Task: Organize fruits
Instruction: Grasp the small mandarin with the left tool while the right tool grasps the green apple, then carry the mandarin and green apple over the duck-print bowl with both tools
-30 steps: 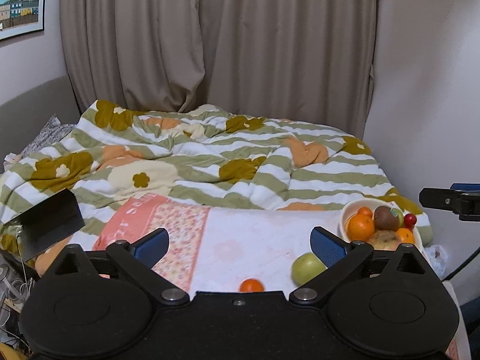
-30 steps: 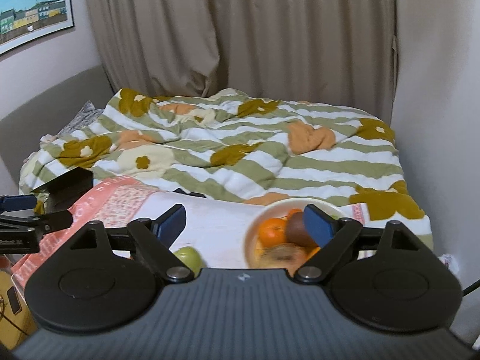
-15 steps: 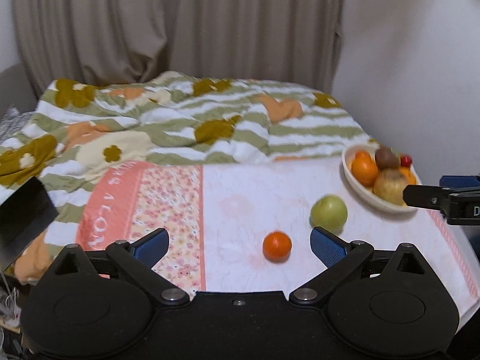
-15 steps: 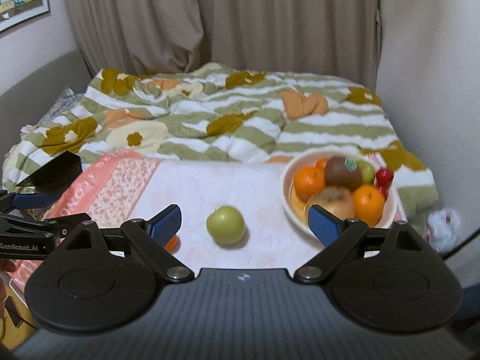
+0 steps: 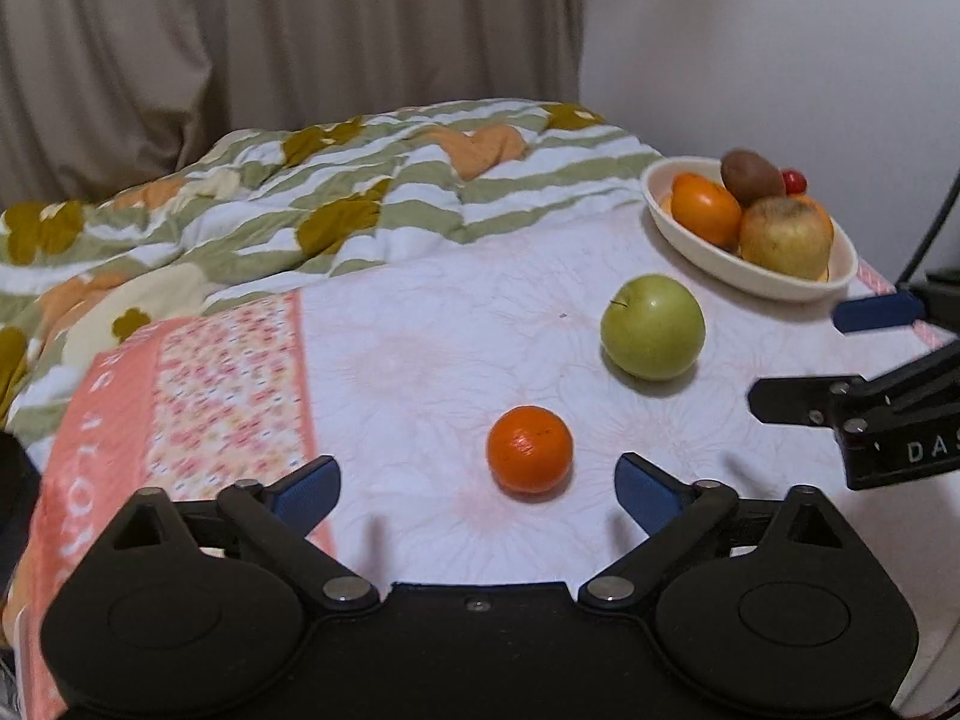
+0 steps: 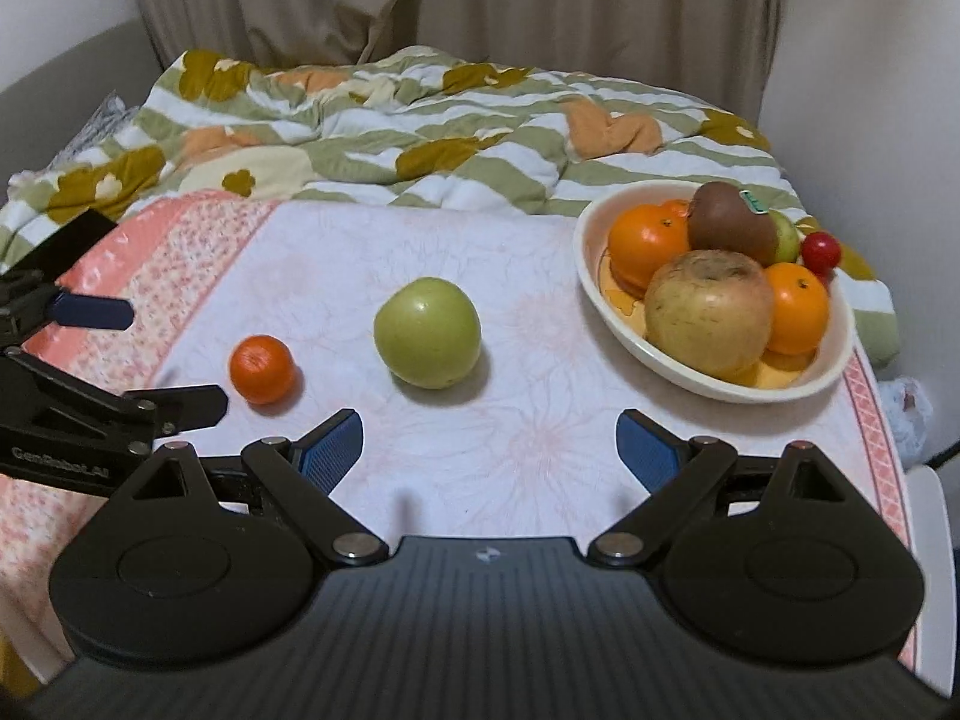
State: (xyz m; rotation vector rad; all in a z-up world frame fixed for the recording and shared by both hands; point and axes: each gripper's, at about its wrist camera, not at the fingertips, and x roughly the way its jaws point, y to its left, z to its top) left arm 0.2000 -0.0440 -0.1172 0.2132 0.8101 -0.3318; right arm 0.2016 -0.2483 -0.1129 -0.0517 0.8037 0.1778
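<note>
Left gripper (image 5: 477, 489) wide, closing, empty | orange (image 5: 529, 449) just ahead, between fingertips' line

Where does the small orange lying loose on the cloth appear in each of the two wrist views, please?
Left wrist view: the small orange lies low and centre, just ahead of the open left tool.
Right wrist view: it lies at lower left, left of the right tool.
Shared landmark: the green apple, lying between the orange and the fruit bowl.
</note>
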